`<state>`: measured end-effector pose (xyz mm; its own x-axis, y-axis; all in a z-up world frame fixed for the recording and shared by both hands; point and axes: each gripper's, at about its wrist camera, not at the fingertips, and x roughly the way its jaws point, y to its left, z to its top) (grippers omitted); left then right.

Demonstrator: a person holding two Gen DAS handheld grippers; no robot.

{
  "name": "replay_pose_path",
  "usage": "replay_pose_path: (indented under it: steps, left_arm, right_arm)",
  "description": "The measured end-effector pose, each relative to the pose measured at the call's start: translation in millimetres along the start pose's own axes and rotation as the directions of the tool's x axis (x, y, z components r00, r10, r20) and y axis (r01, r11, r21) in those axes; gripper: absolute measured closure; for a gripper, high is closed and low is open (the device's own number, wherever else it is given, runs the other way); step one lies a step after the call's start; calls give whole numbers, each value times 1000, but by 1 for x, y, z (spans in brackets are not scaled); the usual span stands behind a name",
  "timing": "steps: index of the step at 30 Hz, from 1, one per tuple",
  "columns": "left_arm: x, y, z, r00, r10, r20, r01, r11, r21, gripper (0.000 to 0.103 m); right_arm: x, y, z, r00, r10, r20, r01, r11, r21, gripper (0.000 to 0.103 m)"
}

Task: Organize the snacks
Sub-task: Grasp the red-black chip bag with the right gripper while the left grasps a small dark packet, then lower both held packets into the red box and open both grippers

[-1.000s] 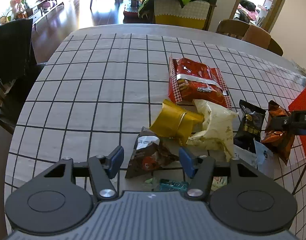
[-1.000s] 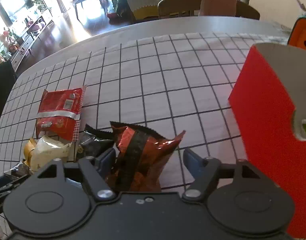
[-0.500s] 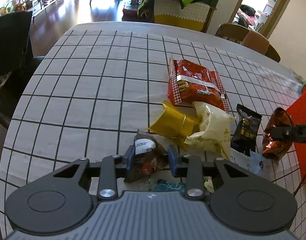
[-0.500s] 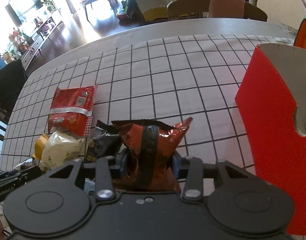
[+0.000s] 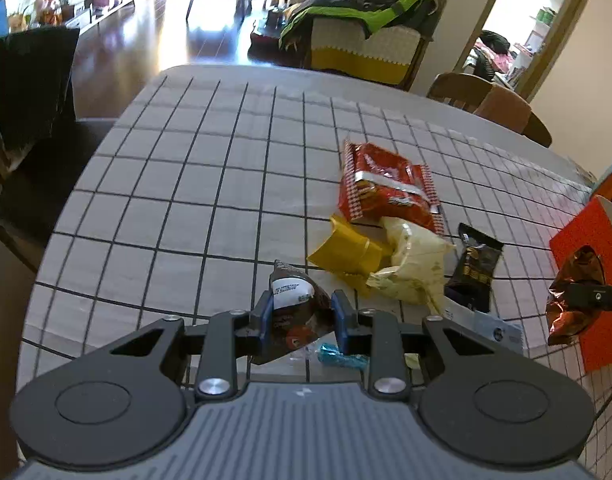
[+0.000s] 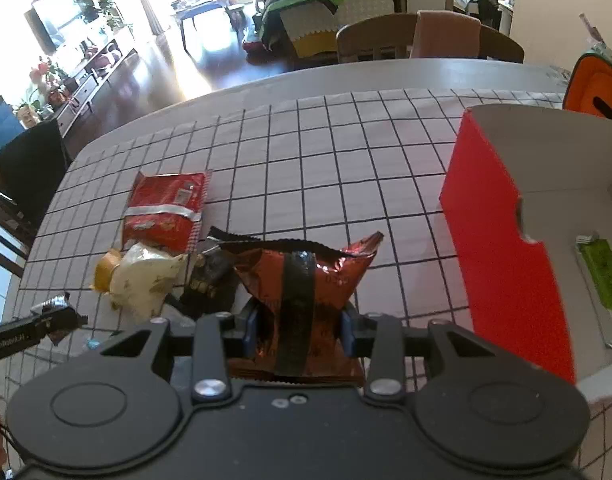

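My left gripper [image 5: 301, 316] is shut on a dark brown snack packet [image 5: 294, 312] with a white label, held above the checked tablecloth. My right gripper [image 6: 300, 330] is shut on a copper-red foil bag with a black stripe [image 6: 302, 280], lifted just left of the red box [image 6: 501, 264]. That bag also shows in the left wrist view [image 5: 571, 292] against the red box [image 5: 581, 240]. On the cloth lie a red snack bag [image 5: 389, 192], a yellow packet [image 5: 345, 250], a pale cream bag [image 5: 411, 268] and a small black packet [image 5: 473, 268].
The red box is open on top and holds a green packet [image 6: 603, 276]. A small teal candy [image 5: 341, 360] and a white card [image 5: 489, 326] lie near the front edge. An orange case [image 6: 597, 88] stands behind the box. Chairs [image 6: 409, 36] stand at the far edge.
Both grippers closed on their packets, then lifted them off the cloth. The right gripper carried the copper-red bag up and toward the red box.
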<state>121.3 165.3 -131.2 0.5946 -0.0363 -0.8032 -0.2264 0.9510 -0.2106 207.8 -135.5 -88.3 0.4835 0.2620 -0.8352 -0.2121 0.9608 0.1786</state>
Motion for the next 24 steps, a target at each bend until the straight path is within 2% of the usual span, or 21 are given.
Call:
replay_pose_path:
  steps: [6, 12, 19, 24]
  left_arm:
    - [-30, -13, -3, 999, -41, 31, 40, 999, 33, 74]
    - [-60, -43, -3, 994, -90, 60, 85, 992, 90, 74]
    - [-86, -104, -2, 985, -156, 74, 141, 974, 179, 74]
    - [-90, -156, -3, 979, -192, 74, 171, 959, 228, 74]
  right_arm:
    - [-35, -3, -7, 1000, -3, 24, 3, 1000, -15, 66]
    - [-73, -14, -14, 998, 8, 55, -7, 1000, -18, 66]
    - [-105, -43, -14, 998, -2, 67, 3, 1000, -19, 66]
    - [-118, -75, -10, 997, -13, 72, 15, 999, -29, 66]
